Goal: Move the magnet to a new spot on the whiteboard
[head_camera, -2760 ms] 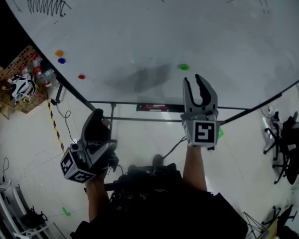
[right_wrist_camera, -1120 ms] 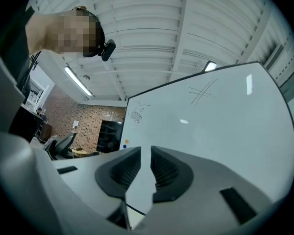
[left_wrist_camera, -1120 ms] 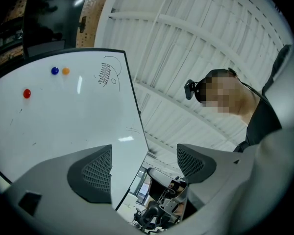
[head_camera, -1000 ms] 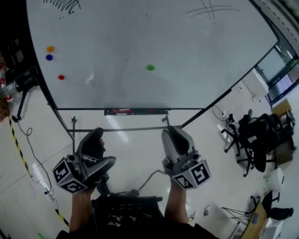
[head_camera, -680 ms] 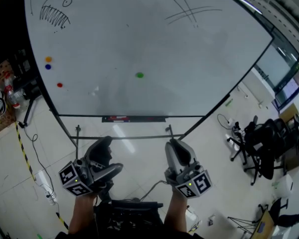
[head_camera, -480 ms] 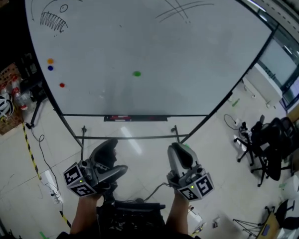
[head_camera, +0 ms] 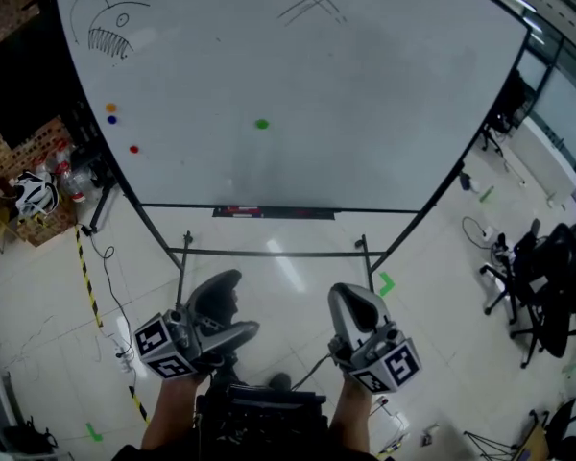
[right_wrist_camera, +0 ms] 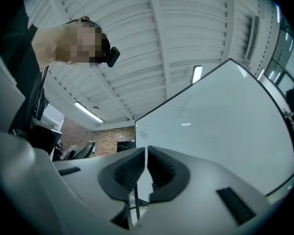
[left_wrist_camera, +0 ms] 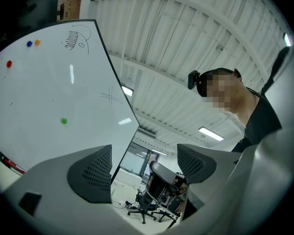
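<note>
Standing upright on its frame, a large whiteboard fills the top of the head view, well apart from both grippers. At its left edge a toothy doodle sits above three small magnets that cling to the board: an orange magnet, a blue magnet just beneath it, and a red magnet lower down. Further right, alone near the middle of the board, sits a green magnet; standing by itself, it is probably the one meant by the task.

Below the board, close to the person's body, the left gripper is held low. The left gripper view shows its jaws well apart with nothing between them, only a distant office chair and the ceiling. The green magnet lies far off to the left of those jaws, not in line with them.

Beside it, the right gripper is also held low, near the waist. Its jaws are closing, almost together, and hold nothing; only a thin gap shows between them. That view catches the whiteboard to the right, but no magnet can be seen there.

Both grippers look at rest rather than reaching, so no magnet is in a grip.
</note>
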